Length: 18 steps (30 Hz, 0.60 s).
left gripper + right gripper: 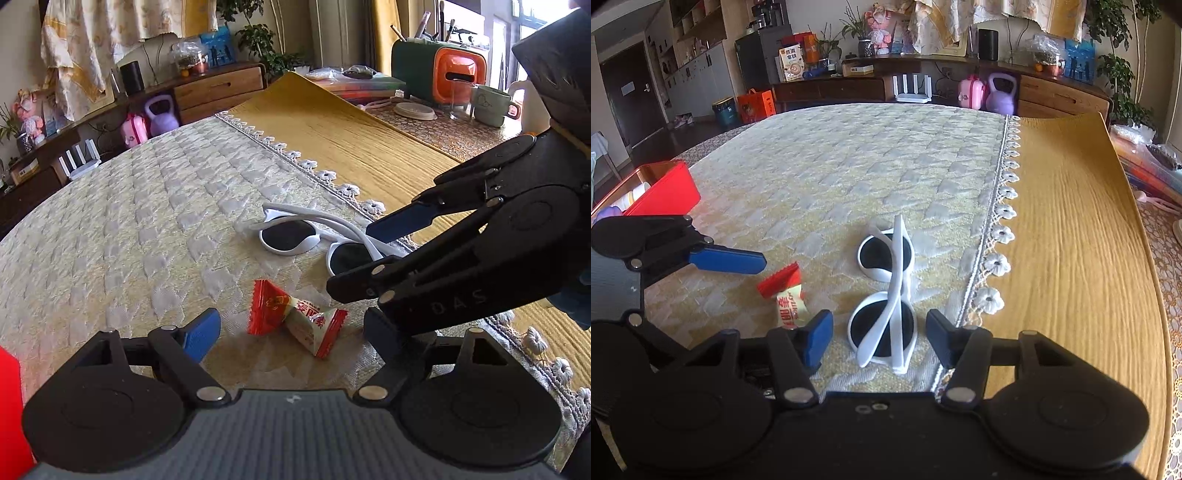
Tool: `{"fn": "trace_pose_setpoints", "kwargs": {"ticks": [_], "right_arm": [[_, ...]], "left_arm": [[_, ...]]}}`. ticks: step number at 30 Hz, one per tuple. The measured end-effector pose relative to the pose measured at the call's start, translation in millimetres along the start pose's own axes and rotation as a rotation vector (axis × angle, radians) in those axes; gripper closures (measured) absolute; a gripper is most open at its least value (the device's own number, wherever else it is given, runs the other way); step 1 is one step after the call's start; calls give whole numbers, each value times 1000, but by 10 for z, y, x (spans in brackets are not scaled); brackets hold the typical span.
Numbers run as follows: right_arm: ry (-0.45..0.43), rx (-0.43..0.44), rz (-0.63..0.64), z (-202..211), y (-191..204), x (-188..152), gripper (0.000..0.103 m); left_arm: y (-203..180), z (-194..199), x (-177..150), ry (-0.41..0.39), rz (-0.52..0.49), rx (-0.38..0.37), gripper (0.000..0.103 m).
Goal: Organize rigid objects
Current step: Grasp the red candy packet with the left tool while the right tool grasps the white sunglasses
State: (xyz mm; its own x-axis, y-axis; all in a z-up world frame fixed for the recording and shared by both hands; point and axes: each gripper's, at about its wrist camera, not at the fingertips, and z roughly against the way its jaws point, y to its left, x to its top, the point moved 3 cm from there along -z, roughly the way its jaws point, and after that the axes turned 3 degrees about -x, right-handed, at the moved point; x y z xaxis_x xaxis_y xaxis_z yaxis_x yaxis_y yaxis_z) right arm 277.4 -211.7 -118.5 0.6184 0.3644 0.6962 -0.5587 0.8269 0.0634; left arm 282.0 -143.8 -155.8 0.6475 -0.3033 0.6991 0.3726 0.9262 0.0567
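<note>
Sunglasses first, since they're the biggest loose thing here: white frame, dark lenses, folded, lying on the quilted bench cover right between the right gripper's blue pads. Their long axis runs straight away from that gripper, along its fingers, so the pads sit either side of the near lens, ready to squeeze across the frame. That gripper is spread wide and has nothing in it yet; the pads look close to the frame, but I can't say they touch.

The red box sits off to the far left of the right gripper, with a few small things in it, so I'd guess that's where stuff goes.

Smaller item: a candy in a red-and-white wrapper, lying just ahead of the left gripper and between its fingers. That one's also wide open and empty.

So right is nearer the sunglasses, left is nearer the candy.
</note>
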Motion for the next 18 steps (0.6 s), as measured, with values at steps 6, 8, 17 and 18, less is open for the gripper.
{"fn": "trace_pose_setpoints", "kwargs": {"ticks": [6, 8, 17, 18], "right_arm": [[-8, -18, -1, 3, -32, 1, 61], [-11, -18, -10, 10, -40, -5, 62], [-26, -23, -84, 159, -66, -76, 62], [-32, -24, -93, 191, -63, -72, 62]], "left_arm": [[-33, 15, 10, 6, -2, -44, 38], [-61, 24, 23, 10, -10, -70, 51], [-99, 81, 33, 22, -15, -78, 76], [-96, 93, 30, 27, -7, -84, 79]]}}
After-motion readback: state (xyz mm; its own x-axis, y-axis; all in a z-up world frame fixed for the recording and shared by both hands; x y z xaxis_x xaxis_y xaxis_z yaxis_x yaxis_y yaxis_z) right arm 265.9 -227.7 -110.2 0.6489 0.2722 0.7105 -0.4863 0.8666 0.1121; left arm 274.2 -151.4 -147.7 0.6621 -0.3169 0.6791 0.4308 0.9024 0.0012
